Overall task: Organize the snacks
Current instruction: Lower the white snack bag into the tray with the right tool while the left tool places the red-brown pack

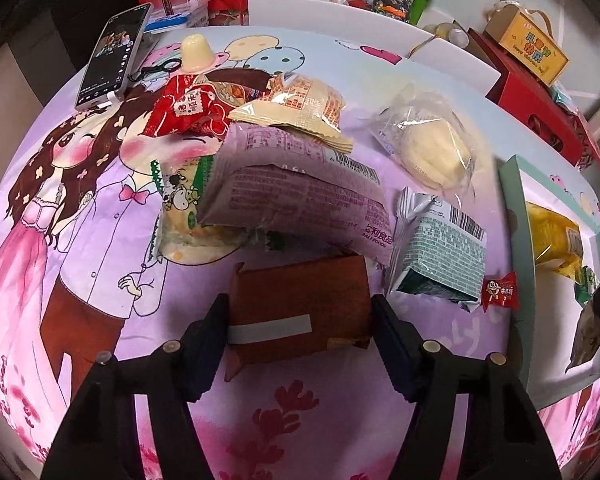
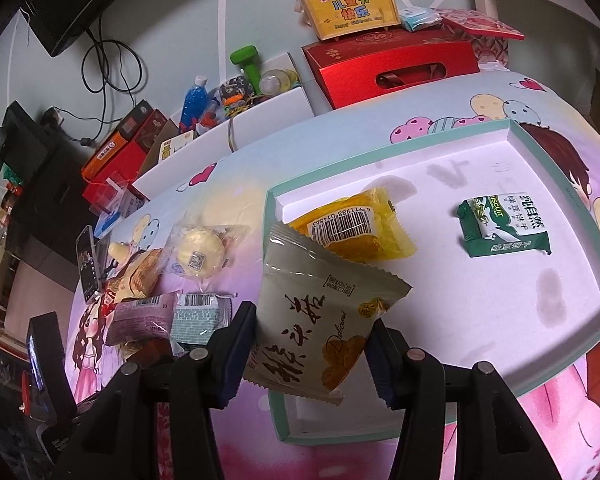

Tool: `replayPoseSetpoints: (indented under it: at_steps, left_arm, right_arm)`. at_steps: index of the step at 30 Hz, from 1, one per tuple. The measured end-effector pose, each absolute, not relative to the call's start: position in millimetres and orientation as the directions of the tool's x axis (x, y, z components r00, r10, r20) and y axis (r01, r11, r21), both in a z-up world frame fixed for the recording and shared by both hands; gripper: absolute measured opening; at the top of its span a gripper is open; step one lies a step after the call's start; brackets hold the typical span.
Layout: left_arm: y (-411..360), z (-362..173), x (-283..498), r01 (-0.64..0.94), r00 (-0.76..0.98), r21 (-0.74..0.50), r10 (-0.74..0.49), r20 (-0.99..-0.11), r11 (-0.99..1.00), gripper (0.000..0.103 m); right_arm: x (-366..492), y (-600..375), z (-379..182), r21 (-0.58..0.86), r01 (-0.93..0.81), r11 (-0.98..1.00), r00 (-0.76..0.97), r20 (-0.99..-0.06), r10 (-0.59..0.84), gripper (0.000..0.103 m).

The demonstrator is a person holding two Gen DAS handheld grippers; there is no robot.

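My left gripper [image 1: 300,320] is shut on a brown snack packet [image 1: 300,304] just above the cartoon tablecloth. Beyond it lies a pile of snacks: a purple packet [image 1: 296,192], a beige packet [image 1: 296,108], a red packet [image 1: 184,108], a clear-wrapped bun [image 1: 432,144] and a grey-green packet [image 1: 440,256]. My right gripper [image 2: 310,344] is shut on a grey-green pastry packet [image 2: 316,320] held over the near left corner of the teal-rimmed tray [image 2: 274,216]. In the tray lie a yellow packet [image 2: 356,224] and a green biscuit packet [image 2: 504,224].
A phone [image 1: 112,56] and a jelly cup [image 1: 196,52] lie at the far left of the table. Red gift boxes [image 2: 392,68], a yellow carry box [image 2: 352,4] and a white box of odds and ends [image 2: 268,108] stand along the back edge.
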State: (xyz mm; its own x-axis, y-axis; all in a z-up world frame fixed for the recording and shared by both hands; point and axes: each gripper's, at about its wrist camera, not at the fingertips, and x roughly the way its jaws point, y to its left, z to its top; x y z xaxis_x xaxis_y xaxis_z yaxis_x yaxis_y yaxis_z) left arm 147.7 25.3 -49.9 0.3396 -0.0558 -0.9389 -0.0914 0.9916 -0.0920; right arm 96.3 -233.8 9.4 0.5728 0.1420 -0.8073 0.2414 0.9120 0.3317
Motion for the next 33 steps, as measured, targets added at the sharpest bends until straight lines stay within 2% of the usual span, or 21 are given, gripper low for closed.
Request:
replayPoseSetpoints:
  at_steps: [25,33]
  left_arm:
    - [17,-15,129,-0.055,0.424,-0.108,-0.075,-0.903,0.993,0.070]
    - [-1,-4,129,-0.006,0.443,-0.095,-0.083,-0.893,0.995,0.070]
  right_arm:
    - [95,-242,10,0.339,0.259,0.904,0.572,-0.808,0.140,0.055]
    - [93,-270,7,0.315,0.337,0.887,0.567,-0.820,0.075,0.055]
